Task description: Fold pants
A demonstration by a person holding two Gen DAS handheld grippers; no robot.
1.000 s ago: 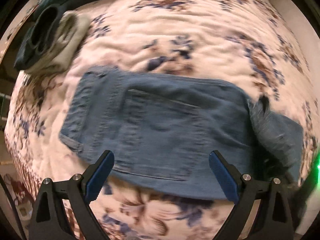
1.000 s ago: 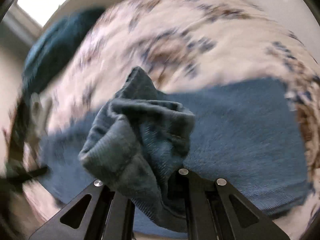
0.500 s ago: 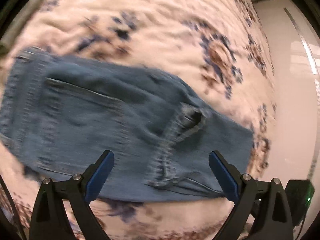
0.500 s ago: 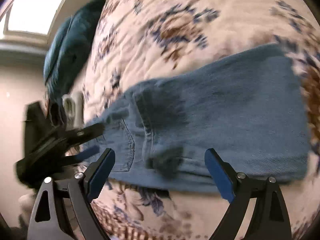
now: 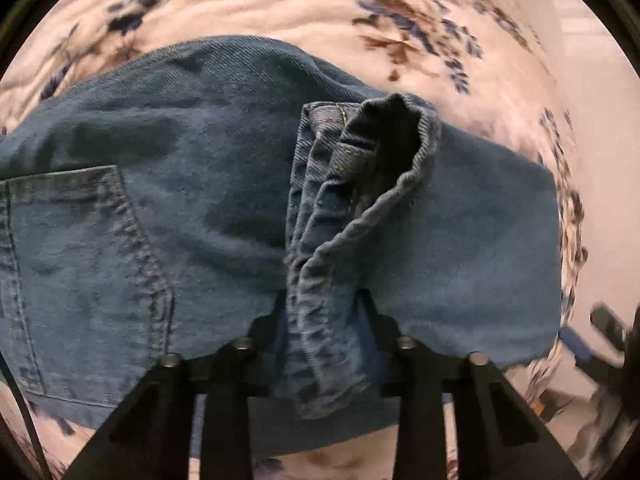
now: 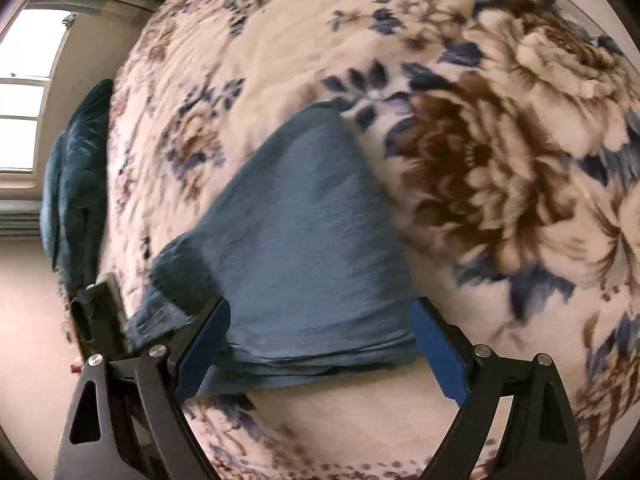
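In the left wrist view, the left gripper (image 5: 323, 316) was seen nearly closed, its jaws having just been drawn together on a bunched ridge of denim, the hemmed leg ends (image 5: 360, 184) of the pants (image 5: 168, 208), which were pinched between them. Just beyond the fingers the hem was raised and stood open as a dark mouth. To the left of the grip a back pocket (image 5: 76, 264) was laid flat, and the folded pants were spread across the floral bedspread (image 5: 260, 8) behind.

In the right wrist view, the right gripper (image 6: 320, 356) was held wide apart, its jaws having just been opened, and nothing was clasped by its blue pads (image 6: 436, 352). The folded edge of the pants (image 6: 304, 240) was placed between and just beyond the fingers, untouched as far as could be told. Farther off, the bedspread (image 6: 500, 152) was stretched out, and a dark teal cloth (image 6: 76, 184) was heaped at its far left edge.
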